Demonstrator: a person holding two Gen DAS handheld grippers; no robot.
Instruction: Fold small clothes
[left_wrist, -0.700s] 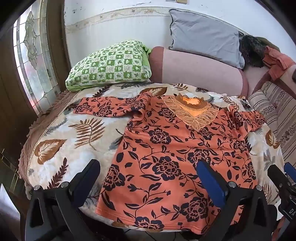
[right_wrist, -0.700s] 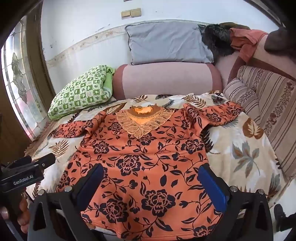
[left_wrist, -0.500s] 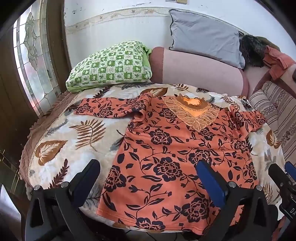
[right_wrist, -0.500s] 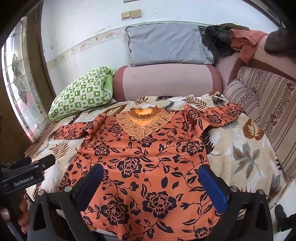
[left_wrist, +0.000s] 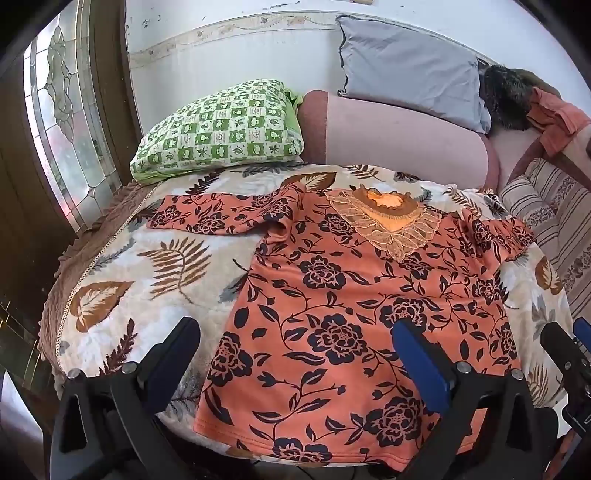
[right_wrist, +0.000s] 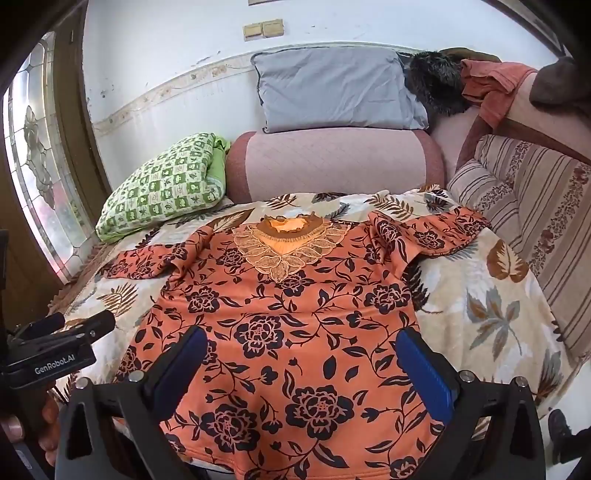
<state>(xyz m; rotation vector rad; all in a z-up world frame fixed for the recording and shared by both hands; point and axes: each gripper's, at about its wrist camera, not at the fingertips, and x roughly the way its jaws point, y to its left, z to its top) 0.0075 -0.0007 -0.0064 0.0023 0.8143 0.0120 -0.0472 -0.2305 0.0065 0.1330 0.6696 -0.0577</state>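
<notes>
Both tongs, left and right, are held released above the orange black-flowered blouse, which is spread flat, sleeves out, on the leaf-patterned bed blanket, ready for folding.

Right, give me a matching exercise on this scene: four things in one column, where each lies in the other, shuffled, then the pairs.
Things:
1. orange floral top
2. green checked pillow
3. grey pillow
4. leaf-print blanket

Places:
A. leaning on the wall above the pink bolster
B. spread flat, sleeves out, on the blanket
C. beside the window
D. covering the bed under the top

Pairs: 1-B, 2-C, 3-A, 4-D
</notes>
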